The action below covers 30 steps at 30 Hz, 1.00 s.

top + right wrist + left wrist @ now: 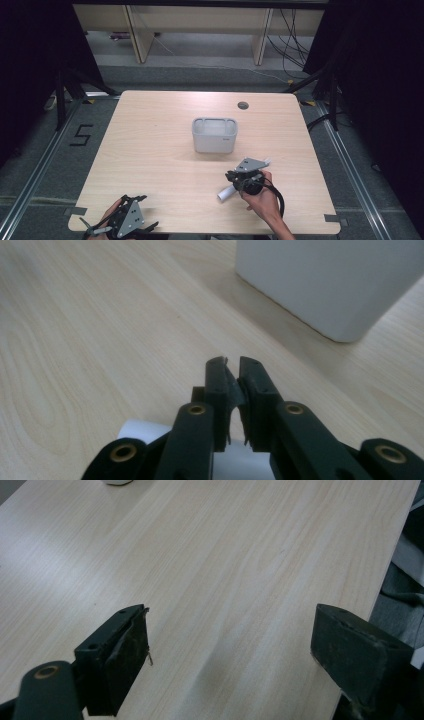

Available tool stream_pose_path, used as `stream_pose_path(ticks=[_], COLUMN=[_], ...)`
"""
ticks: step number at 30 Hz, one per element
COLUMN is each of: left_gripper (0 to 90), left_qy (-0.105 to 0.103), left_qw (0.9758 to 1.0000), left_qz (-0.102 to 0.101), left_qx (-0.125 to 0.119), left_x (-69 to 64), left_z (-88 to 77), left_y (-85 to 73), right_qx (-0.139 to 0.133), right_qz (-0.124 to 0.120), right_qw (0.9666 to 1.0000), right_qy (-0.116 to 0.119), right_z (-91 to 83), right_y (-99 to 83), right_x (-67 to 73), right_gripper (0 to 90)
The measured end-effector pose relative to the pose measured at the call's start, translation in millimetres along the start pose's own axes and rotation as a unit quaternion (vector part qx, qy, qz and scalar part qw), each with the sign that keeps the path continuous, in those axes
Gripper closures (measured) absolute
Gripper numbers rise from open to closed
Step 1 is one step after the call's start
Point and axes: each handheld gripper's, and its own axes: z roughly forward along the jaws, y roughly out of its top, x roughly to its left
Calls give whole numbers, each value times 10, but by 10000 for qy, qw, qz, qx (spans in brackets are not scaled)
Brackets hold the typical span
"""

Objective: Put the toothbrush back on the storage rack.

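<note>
Right gripper (231, 362): jaws clenched almost pad to pad, nothing between the tips. The white roll (142, 429) lies flat on the worktop (100, 315) under and behind the jaws, poking out to their left in the right gripper view. In the high view the roll (226, 193) sits just left of the right gripper (233, 176), close under its body. So the jaws are shut on air, not on the roll.

Risks from here, as I judge them:
- Roll is a cylinder on a smooth worktop. A nudge from the gripper body or the trailing cable rolls it away, possibly toward the near edge.
- A pinch at one end would tilt or squash it if it is paper. Can't tell the material.
- The jaws need to reopen and back off before going for it. Coming down shut just pushes it.

Ahead of the jaws: grey bin (330, 285), near, up and right in the right gripper view, upright and apart from the tips. Its front wall is the first thing hit on a low straight push forward, so the approach needs height to clear the rim.

Left gripper (227, 640): jaws released, wide apart, bare worktop between them, parked at the near left corner (131, 217), well apart from the roll and bin.

Further out: round cable hole (243, 105) beyond the bin, out of the way.
</note>
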Motion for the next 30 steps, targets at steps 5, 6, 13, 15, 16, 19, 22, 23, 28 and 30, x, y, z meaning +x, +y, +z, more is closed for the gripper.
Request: stream_pose_path(ticks=[5, 6, 13, 15, 16, 19, 22, 23, 28, 30], left_gripper=[150, 150, 150, 150, 150, 150, 150, 150, 150, 150], left_qy=[18, 18, 71, 24, -2, -1, -21, 31, -21, -22], left_qw=[10000, 10000, 10000, 10000, 10000, 10000, 10000, 10000, 10000, 10000], left_qz=[11, 11, -1, 19, 22, -5, -2, 17, 17, 26], left_qx=[-11, -11, -57, -27, -36, -72, -26, 12, -25, 6], left_x=[-6, -6, -15, -9, -9, -12, -6, -2, -8, -3], left_z=[-3, -3, 5, 0, -3, -1, -7, -10, -8, -8], left_y=[3, 3, 3, 7, 9, 3, -4, -2, 1, -1], right_qx=[69, 69, 106, 186, 167, 285, 337, 338, 447, 460], right_qz=[-182, -182, -277, -257, -204, -260, -265, -321, -311, -312], right_qw=[9997, 9997, 9994, 9994, 9995, 9990, 9987, 9985, 9981, 9979], right_qy=[117, 117, 164, 155, 168, 221, 278, 289, 292, 323], right_z=[89, 89, 159, 178, 195, 211, 232, 237, 259, 259], right_y=[29, 29, 38, 35, 29, 25, 19, 20, -11, -15], right_x=[75, 75, 114, 126, 141, 147, 166, 163, 188, 177], right_gripper=[900, 900, 900, 900, 900, 900, 900, 900, 900, 900])
